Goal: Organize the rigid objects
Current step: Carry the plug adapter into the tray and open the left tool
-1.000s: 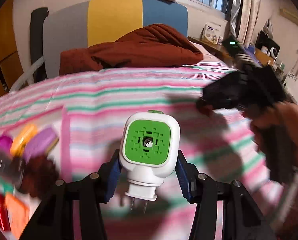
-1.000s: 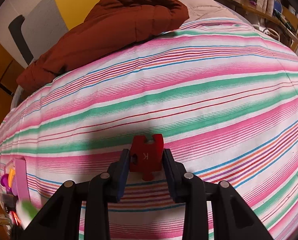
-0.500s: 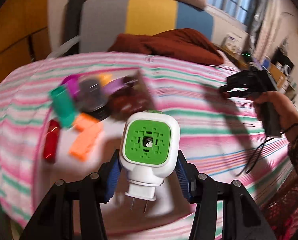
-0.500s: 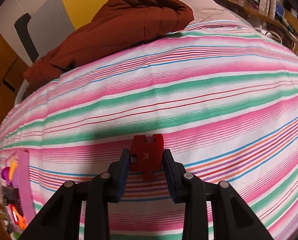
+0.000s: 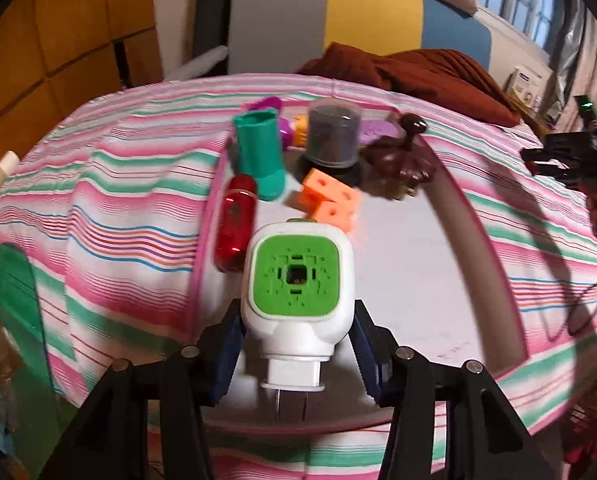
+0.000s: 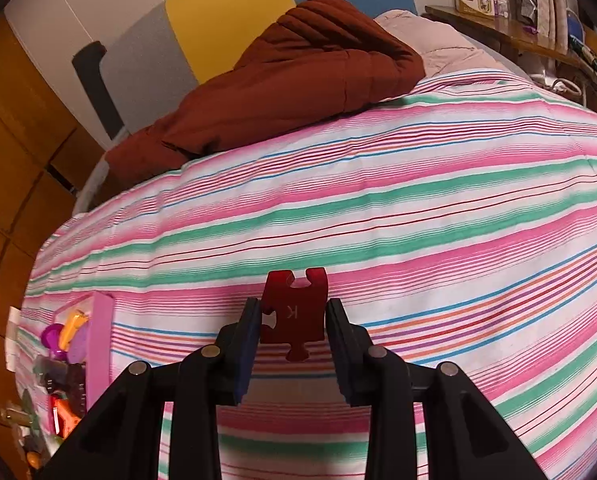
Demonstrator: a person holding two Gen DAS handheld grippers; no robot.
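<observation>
- The white plug-in device with a green face [image 5: 297,280] sits between the jaws of the left gripper [image 5: 296,354], prongs pointing back toward the camera. It hangs over the bare white floor of the pink-rimmed tray [image 5: 472,216].
- The left gripper's jaws are opening; the blue pads [image 5: 227,350] stand just off the device's sides rather than pressing it, so I judge this to be the drop into the tray.
- Beyond the device, at the tray's far end, already lie a red capsule-shaped piece [image 5: 234,226], a teal boot-shaped cup [image 5: 258,152], an orange block with holes [image 5: 330,198], a clear dark lidded tub [image 5: 332,136] and a brown figure [image 5: 402,156], with purple and yellow bits behind them.
- So the sorting looks well under way.
- The right gripper [image 6: 292,328] is pinching a red puzzle piece [image 6: 292,308], held above the striped bedspread [image 6: 418,208], well apart from the tray [image 6: 98,344] at the bed's left edge.
- That piece is left to bring over; no other loose item shows on the bedspread.
</observation>
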